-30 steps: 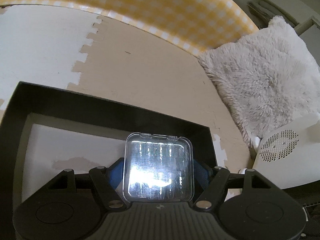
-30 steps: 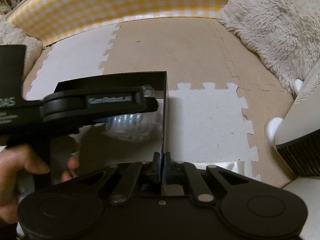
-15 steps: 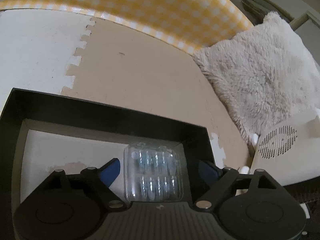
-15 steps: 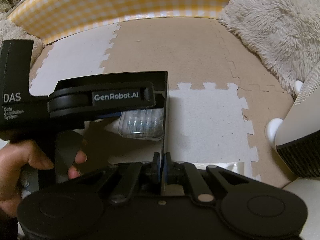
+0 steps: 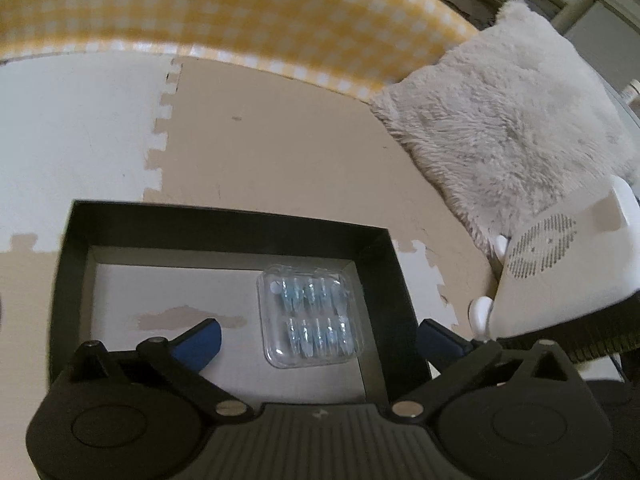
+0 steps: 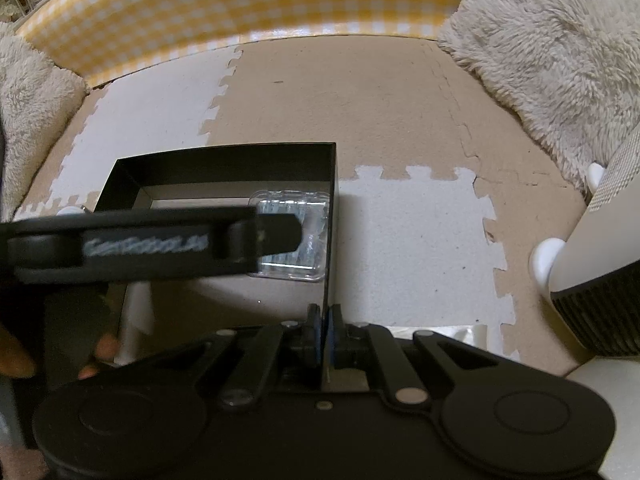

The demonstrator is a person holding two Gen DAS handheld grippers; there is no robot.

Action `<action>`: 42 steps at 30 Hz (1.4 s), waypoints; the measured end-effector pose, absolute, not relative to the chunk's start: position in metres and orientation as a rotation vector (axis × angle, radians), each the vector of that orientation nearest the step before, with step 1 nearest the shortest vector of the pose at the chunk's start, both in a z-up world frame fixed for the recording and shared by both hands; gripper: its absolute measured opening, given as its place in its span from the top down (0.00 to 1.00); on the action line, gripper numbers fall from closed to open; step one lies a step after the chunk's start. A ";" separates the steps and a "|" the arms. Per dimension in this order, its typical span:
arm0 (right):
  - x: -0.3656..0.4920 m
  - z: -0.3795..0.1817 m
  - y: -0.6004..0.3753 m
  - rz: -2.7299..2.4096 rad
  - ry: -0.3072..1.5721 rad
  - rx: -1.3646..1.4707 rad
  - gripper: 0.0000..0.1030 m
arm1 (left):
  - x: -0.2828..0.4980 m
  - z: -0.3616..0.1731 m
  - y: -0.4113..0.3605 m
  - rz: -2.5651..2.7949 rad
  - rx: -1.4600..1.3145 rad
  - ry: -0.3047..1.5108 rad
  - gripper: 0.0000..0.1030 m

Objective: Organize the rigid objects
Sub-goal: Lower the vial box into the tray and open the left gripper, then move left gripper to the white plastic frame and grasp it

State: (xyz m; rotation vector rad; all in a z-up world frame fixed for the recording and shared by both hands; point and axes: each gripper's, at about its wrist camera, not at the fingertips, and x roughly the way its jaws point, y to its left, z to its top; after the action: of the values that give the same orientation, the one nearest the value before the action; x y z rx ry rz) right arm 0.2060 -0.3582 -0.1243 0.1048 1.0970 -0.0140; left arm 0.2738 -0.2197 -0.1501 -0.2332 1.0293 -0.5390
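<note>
A clear plastic case (image 5: 310, 316) of small blue parts lies flat inside a black open box (image 5: 224, 222), near its right wall. My left gripper (image 5: 320, 338) is open and empty, its blue fingertips (image 5: 200, 342) spread either side of the case, just above it. In the right wrist view the case (image 6: 298, 240) shows partly behind the left gripper's body (image 6: 152, 244). My right gripper (image 6: 323, 318) is shut on the box's right wall (image 6: 332, 224) at its near end.
The box sits on beige and white foam floor tiles (image 6: 400, 120). A yellow checked barrier (image 5: 240, 20) runs along the far side. Fluffy white cushions (image 5: 512, 112) lie at right and at left (image 6: 28, 96). A white appliance (image 5: 560, 264) stands close at right.
My left gripper opened and let go of the clear case, which now lies on the box floor. The left gripper then pulled back and up. The right gripper kept its hold on the wall.
</note>
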 end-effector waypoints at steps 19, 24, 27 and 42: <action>0.206 -0.125 -0.359 -0.009 1.091 0.101 0.96 | 0.226 -0.086 -0.168 -0.536 -0.096 0.924 0.00; 0.205 -0.125 -0.359 -0.009 1.091 0.099 0.96 | 0.215 -0.075 -0.150 -0.538 -0.050 0.903 0.00; 0.205 -0.125 -0.358 -0.008 1.091 0.097 0.96 | 0.209 -0.070 -0.138 -0.544 -0.049 0.896 0.00; 0.205 -0.125 -0.358 -0.008 1.091 0.094 0.96 | 0.202 -0.058 -0.076 -0.527 0.128 0.831 0.00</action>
State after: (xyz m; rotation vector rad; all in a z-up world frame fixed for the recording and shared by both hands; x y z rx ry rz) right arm 0.2052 -0.3582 -0.1248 0.0943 1.0908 -0.0082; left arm 0.2024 -0.0760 -0.0582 0.1280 0.8310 -0.5266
